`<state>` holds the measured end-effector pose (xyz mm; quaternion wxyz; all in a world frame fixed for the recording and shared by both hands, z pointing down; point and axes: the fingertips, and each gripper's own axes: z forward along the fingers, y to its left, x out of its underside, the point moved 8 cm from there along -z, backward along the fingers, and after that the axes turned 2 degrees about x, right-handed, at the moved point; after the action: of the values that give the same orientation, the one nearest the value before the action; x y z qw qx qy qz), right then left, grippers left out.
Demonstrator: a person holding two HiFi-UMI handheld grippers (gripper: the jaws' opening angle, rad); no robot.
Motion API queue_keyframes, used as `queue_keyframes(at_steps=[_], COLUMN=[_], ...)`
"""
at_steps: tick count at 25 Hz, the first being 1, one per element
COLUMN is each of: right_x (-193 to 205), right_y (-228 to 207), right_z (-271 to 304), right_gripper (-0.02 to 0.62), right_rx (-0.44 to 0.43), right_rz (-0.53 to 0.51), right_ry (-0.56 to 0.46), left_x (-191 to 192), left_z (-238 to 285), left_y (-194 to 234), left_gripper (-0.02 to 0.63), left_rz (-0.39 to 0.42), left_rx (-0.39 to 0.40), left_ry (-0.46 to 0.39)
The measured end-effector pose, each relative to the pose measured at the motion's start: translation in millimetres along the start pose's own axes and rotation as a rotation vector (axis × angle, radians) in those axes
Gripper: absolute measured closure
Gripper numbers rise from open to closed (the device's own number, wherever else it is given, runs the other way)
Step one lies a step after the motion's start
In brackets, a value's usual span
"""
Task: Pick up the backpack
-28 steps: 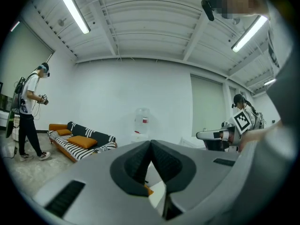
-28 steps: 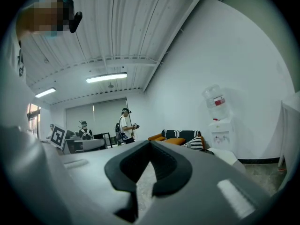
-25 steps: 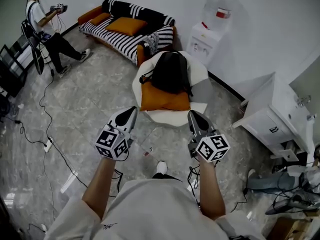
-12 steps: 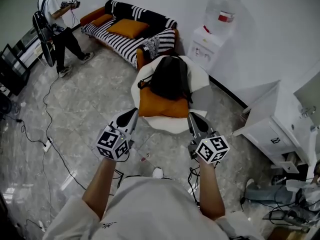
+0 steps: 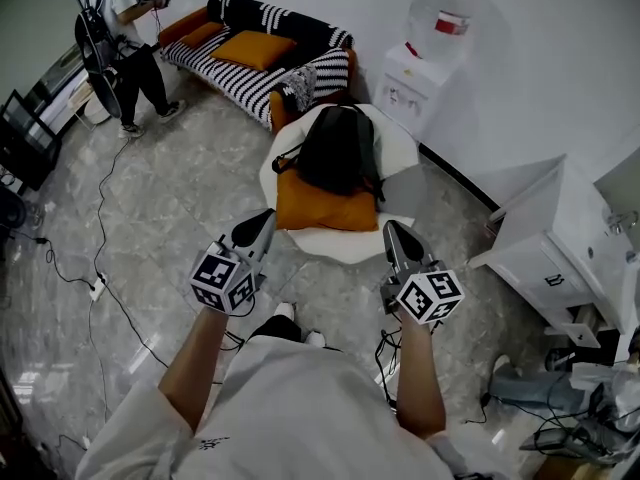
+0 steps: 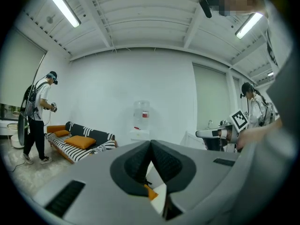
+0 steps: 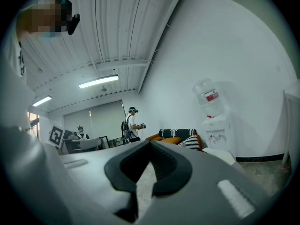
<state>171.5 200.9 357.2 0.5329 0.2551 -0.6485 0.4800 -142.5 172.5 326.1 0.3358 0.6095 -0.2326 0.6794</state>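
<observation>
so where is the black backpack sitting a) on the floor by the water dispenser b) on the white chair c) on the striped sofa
b: the black backpack sits in the white chair, together with an orange cushion.

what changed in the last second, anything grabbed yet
The person by the sofa went from sitting to standing. The wearer took a step, one shoe now further forward. Nothing was grasped. The left hand-held gripper and right hand-held gripper stayed shut and empty, short of the backpack on its chair.
</observation>
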Motion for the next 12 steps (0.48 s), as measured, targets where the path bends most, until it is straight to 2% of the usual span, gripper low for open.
queue_keyframes(at_steps=[12], right_x=[-0.7], right_y=[-13.5], right_z=[34.7], right_gripper=[0.592], right_rx=[0.015], right_rz=[-0.017], right_ry=[0.005], left_x=[1.9], left_z=[47.8], left_y=[23.7], left_gripper=[0.609], left_rz=[0.001], left_rx=[0.052], left_ry=[0.004])
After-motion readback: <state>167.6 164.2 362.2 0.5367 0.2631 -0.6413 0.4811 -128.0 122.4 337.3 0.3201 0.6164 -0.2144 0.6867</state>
